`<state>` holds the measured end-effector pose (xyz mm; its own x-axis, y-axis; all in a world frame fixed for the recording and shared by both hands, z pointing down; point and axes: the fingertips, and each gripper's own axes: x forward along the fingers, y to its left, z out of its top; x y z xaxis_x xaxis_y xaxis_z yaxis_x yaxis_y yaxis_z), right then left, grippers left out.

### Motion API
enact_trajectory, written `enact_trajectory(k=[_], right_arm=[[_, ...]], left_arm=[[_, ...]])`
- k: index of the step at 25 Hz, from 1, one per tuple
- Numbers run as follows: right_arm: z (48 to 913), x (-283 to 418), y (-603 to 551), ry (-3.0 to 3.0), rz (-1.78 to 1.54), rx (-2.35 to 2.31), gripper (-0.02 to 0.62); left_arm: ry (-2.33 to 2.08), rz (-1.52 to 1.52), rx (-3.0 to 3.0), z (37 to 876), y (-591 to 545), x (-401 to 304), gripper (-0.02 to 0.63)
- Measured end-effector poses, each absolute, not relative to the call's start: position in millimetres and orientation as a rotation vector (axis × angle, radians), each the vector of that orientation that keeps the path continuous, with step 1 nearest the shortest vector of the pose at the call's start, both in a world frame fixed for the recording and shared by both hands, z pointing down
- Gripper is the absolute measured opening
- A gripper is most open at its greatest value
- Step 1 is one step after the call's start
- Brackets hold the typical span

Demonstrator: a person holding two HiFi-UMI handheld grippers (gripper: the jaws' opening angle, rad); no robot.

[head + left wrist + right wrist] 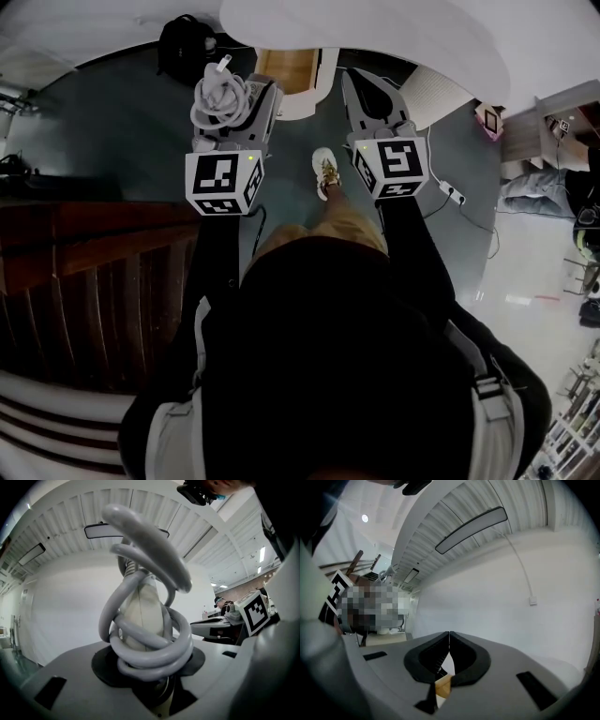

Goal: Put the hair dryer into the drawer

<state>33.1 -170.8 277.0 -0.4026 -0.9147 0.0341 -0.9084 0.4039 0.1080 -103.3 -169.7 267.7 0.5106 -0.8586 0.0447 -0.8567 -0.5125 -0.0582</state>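
The hair dryer (221, 97), pale with its grey cord coiled round it, is held in my left gripper (246, 101), whose jaws stand wide and press on it. In the left gripper view the cream body (140, 616) rises between the jaws with the cord loops (154, 656) wrapped round it, and my left gripper (151, 670) is shut on it. An open drawer with a wooden inside (286, 67) lies just ahead in a white unit. My right gripper (361, 86) points the same way, shut and empty; its tips meet (449, 635).
A black bag (187, 42) sits on the floor at far left. Dark wooden furniture (84, 272) stands to my left. A white power strip (452, 194) lies on the floor at right. My shoe (325, 172) shows between the grippers. White curved furniture (394, 33) stands ahead.
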Motion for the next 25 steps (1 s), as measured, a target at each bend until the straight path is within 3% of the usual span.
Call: enact_trajectory(k=[14, 25], right_arm=[[310, 26, -306, -2.596, -0.059, 1.553, 0.028], [353, 47, -449, -2.594, 0.058, 1.482, 0.028]], left_arm=[[1.647, -0.239, -2.729, 326, -283, -109, 0.216], [1.583, -0.711, -2.774, 425, -390, -88, 0.216]])
